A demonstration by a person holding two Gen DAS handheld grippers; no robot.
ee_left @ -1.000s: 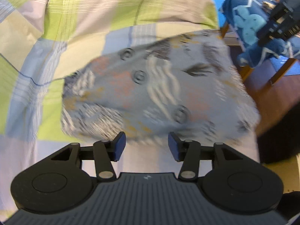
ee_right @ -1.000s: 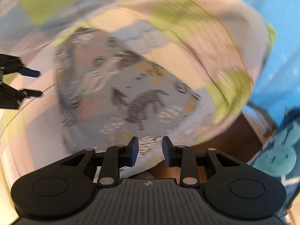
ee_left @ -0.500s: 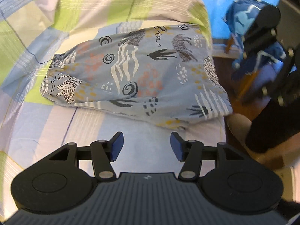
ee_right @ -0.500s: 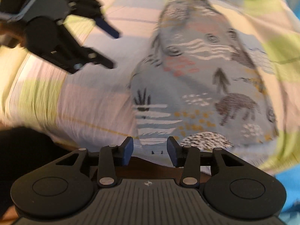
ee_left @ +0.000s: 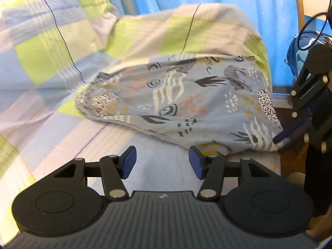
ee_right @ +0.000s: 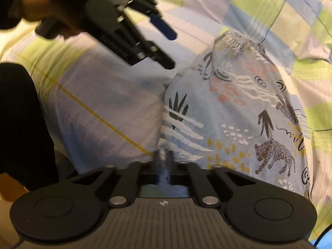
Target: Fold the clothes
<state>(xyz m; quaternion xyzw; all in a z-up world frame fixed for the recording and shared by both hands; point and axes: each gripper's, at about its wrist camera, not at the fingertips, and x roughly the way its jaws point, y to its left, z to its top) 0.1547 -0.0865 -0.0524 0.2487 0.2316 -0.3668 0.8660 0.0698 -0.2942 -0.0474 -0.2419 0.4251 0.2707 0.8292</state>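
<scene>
The right gripper [ee_right: 164, 161] is pinching the near corner of the pale-blue animal-print cotton garment [ee_left: 186, 101]; the left gripper [ee_left: 161, 164] is hovering spread and empty just short of the garment's long near edge.

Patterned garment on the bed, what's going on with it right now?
A person is folding the patterned garment, which lies on a checked bedsheet. The right gripper has its jaws pinched together on the garment's near corner at the bed's edge. The left gripper is open and holds nothing; in its own view its fingers sit over bare sheet, short of the garment's near edge.
</scene>
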